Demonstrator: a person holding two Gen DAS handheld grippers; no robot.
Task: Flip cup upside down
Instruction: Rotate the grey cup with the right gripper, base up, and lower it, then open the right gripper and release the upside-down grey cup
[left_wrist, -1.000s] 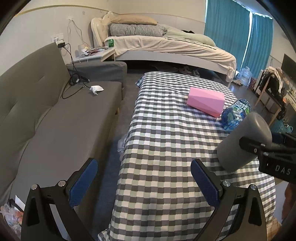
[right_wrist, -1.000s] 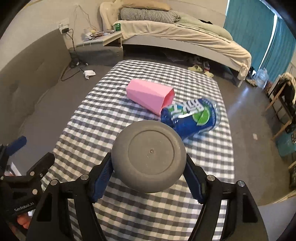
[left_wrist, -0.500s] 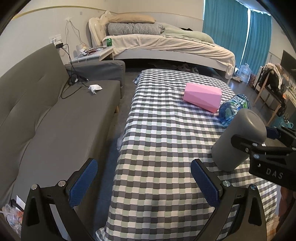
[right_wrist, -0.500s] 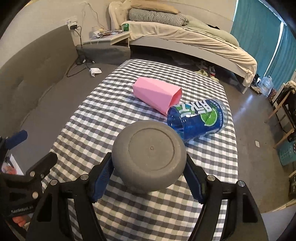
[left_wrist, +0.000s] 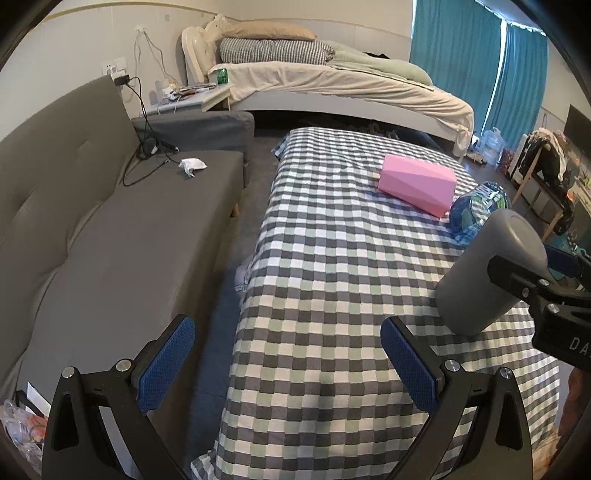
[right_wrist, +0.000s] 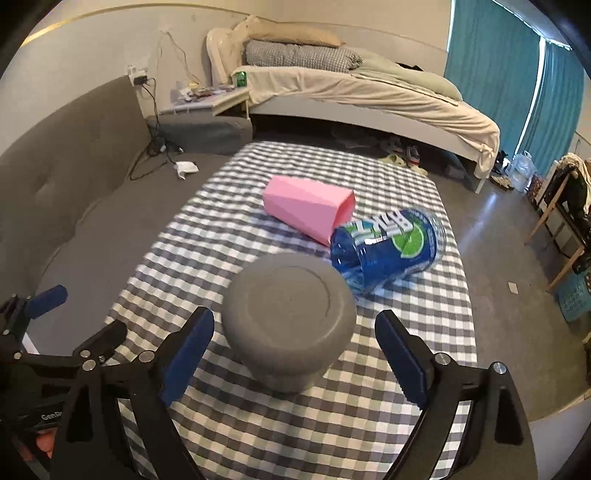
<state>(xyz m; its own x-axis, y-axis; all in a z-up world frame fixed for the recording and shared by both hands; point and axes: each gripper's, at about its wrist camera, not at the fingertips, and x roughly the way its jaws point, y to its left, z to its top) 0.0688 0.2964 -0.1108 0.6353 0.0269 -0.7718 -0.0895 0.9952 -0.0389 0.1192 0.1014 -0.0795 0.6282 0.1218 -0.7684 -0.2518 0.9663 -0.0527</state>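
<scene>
A grey cup (right_wrist: 290, 319) stands upside down on the checked tablecloth (right_wrist: 229, 206), its flat base facing up. My right gripper (right_wrist: 295, 354) is open, with its blue pads (right_wrist: 186, 350) spread on either side of the cup and clear of it. The cup also shows in the left wrist view (left_wrist: 487, 273), at the right, with the right gripper's black frame (left_wrist: 546, 295) in front of it. My left gripper (left_wrist: 288, 365) is open and empty over the table's near left edge.
A pink cup (right_wrist: 308, 208) and a blue printed cup (right_wrist: 388, 249) lie on their sides behind the grey cup. A grey sofa (left_wrist: 92, 221) runs along the left of the table. A bed (left_wrist: 332, 88) stands behind.
My right gripper has opened and let go of the grey cup, which now rests base-up on the cloth. The gripper has drawn back slightly. The left gripper has barely moved.
</scene>
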